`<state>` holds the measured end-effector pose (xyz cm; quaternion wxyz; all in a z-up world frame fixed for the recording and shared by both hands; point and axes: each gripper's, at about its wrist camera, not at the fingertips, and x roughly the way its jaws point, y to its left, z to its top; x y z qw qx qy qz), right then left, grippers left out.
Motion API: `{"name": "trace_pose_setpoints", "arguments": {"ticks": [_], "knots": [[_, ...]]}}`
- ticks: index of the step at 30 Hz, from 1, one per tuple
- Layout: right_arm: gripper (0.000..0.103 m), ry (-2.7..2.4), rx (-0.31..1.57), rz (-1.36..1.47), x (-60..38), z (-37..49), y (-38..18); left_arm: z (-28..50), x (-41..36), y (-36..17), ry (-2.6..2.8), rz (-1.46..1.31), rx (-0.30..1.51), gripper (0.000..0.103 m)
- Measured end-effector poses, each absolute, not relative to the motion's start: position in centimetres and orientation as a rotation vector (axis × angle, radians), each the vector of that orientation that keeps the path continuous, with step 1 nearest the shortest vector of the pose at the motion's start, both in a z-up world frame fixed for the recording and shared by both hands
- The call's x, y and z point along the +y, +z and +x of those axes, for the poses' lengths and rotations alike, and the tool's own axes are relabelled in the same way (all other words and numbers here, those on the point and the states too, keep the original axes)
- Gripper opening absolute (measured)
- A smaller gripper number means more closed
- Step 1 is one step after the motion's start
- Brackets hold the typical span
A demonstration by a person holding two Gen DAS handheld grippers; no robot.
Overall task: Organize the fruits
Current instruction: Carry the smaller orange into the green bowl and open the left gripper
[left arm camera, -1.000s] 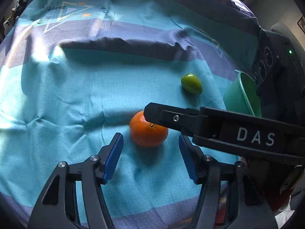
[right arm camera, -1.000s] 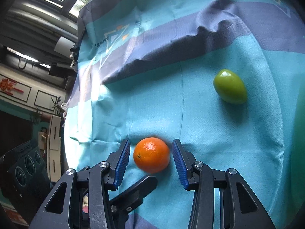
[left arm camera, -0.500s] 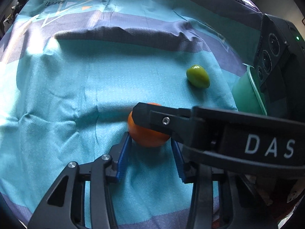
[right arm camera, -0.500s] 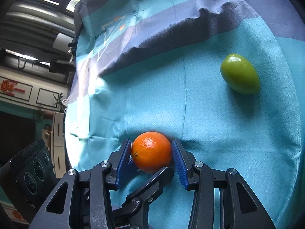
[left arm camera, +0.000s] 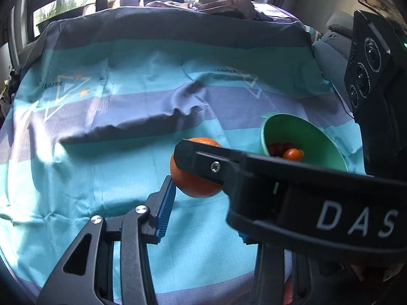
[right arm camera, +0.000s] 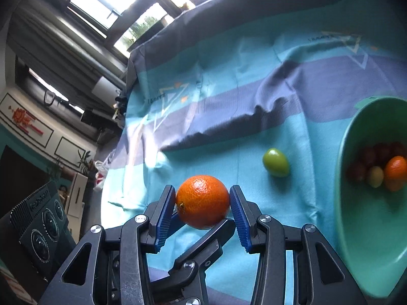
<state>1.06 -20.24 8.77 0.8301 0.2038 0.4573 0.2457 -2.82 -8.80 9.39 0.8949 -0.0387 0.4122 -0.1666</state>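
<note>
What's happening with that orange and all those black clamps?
A person is sorting fruit with two hand-held tongs. Both the left tongs and the right tongs are clamped on one orange, held above the striped cloth. A green fruit lies on the cloth beside a green bowl already holding other fruit.

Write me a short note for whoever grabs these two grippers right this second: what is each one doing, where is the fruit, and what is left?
Left gripper: shut on the orange.
Right gripper: shut on the same orange, pads on both sides; it is lifted clear of the cloth.
Green bowl: on the right, already holding a small orange fruit, a yellowish one and dark red ones.
Green fruit: loose on the cloth, left of the bowl.
Done: several fruits in the bowl.
Left: probably put the orange in the bowl, then the green fruit.
</note>
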Motion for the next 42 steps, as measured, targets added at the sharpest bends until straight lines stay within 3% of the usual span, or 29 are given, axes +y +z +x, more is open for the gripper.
{"name": "trace_pose_setpoints", "arguments": {"ticks": [11,22,37,42], "knots": [[0.047,0.284,0.832,0.485,-29.5,-1.1,10.7,-1.8,-17.8,10.6,-0.602,-0.035,0.827,0.043],[0.047,0.138,0.883,0.533,-34.3,-0.8,8.5,0.4,-23.3,8.2,-0.717,-0.028,0.932,0.043],[0.047,0.101,0.925,0.572,-36.0,-1.1,7.3,0.6,-23.1,7.0,-0.721,-0.059,0.976,0.043],[0.047,0.062,0.851,0.535,-35.7,-1.8,8.7,0.2,-19.9,8.3,-0.676,-0.093,0.939,0.051]]}}
